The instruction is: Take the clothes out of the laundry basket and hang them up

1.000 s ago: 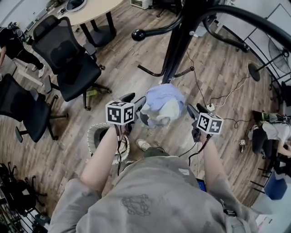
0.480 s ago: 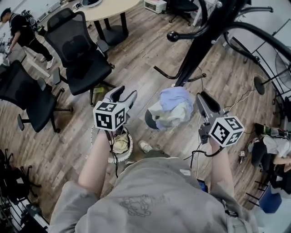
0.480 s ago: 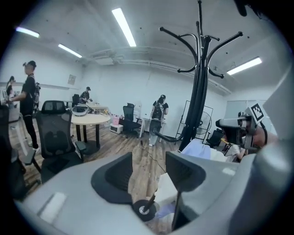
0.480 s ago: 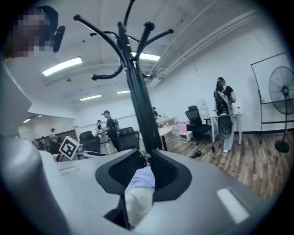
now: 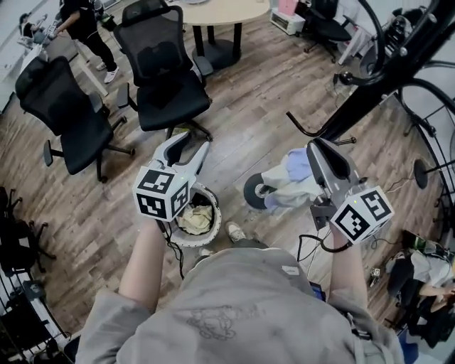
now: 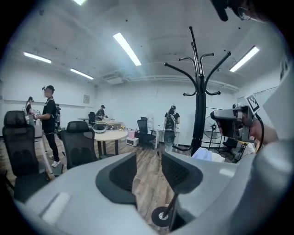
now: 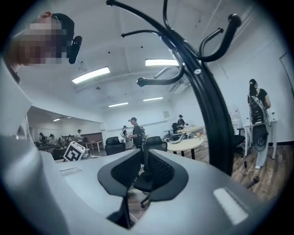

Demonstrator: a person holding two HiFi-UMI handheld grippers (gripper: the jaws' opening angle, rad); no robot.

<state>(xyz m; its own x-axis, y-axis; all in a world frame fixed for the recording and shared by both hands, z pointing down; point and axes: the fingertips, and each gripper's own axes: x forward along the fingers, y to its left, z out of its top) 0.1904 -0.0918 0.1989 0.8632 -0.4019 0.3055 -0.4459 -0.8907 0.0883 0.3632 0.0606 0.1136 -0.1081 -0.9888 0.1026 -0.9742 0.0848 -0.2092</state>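
A white laundry basket point(image 5: 215, 212) stands on the floor by my feet with pale clothes point(image 5: 193, 219) in it. A light blue and white garment point(image 5: 288, 181) point(image 6: 206, 155) sits low beside the black coat rack point(image 5: 370, 99) point(image 6: 198, 114) point(image 7: 216, 114); what bears it is hidden. My left gripper point(image 5: 193, 142) point(image 6: 149, 160) is raised above the basket, open and empty. My right gripper point(image 5: 316, 146) point(image 7: 143, 158) is up next to the garment. Its jaws have just been closing to a narrow gap, with nothing between them.
Two black office chairs point(image 5: 163, 78) point(image 5: 71, 121) stand on the wooden floor to the left, with a round table point(image 5: 213, 11) behind them. A black disc base point(image 5: 254, 190) lies left of the garment. Cables point(image 5: 313, 245) run on the floor at right. A person point(image 5: 85, 28) is at the far left.
Both grippers have risen toward the camera and come away from the garment, which was between them. The right jaws have narrowed. The garment now looks smaller and lower.
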